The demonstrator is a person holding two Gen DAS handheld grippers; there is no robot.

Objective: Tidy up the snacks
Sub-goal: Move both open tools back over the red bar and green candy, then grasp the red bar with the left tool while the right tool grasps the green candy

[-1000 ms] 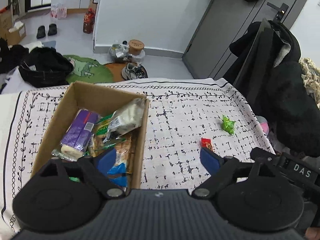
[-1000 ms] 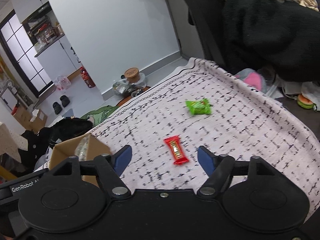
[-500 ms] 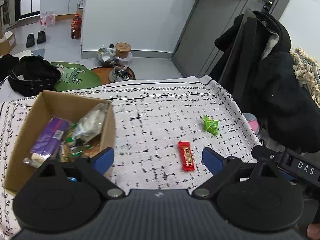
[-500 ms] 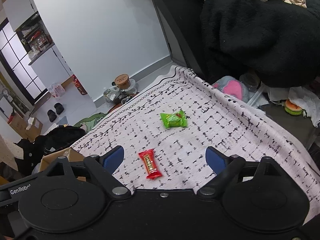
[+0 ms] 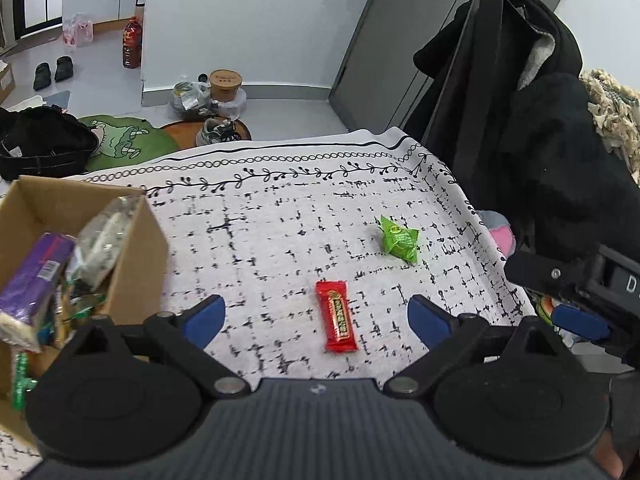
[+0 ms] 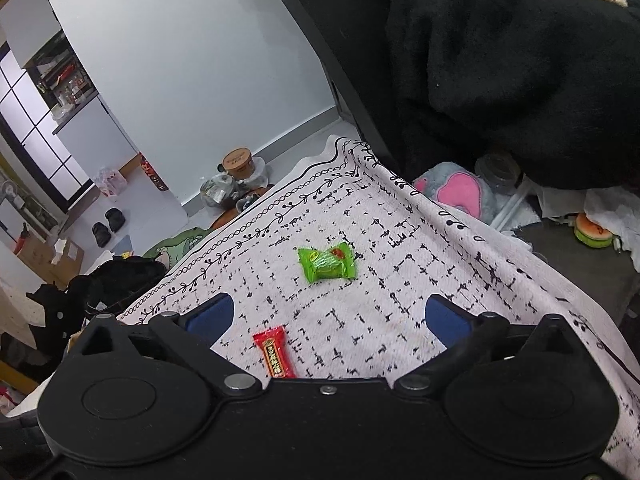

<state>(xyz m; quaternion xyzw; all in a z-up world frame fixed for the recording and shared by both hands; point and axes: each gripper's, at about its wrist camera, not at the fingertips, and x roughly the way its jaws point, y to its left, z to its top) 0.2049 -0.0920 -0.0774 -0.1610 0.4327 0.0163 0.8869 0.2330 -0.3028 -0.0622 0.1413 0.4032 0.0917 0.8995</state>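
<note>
A red snack bar point(image 5: 336, 317) lies on the patterned tablecloth point(image 5: 280, 220), between the tips of my open, empty left gripper point(image 5: 316, 316). A green snack packet point(image 5: 398, 239) lies beyond it to the right. A cardboard box point(image 5: 132, 256) at the left holds several snacks, among them a purple pack point(image 5: 32, 276). In the right wrist view my right gripper point(image 6: 328, 316) is open and empty, the green packet point(image 6: 327, 262) just ahead of it and the red bar point(image 6: 274, 353) by its left finger. The right gripper also shows in the left wrist view point(image 5: 576, 320) at the right edge.
The table's far edge and right edge point(image 6: 480, 236) drop to the floor. Black coats point(image 5: 540, 140) hang at the right. A pink and grey plush point(image 6: 460, 192), jars point(image 5: 226, 84), shoes and a black bag point(image 5: 40, 144) lie on the floor.
My left gripper has moved right, from over the box to over the red bar. My right gripper has moved forward and right, so the green packet sits ahead and the red bar near its base.
</note>
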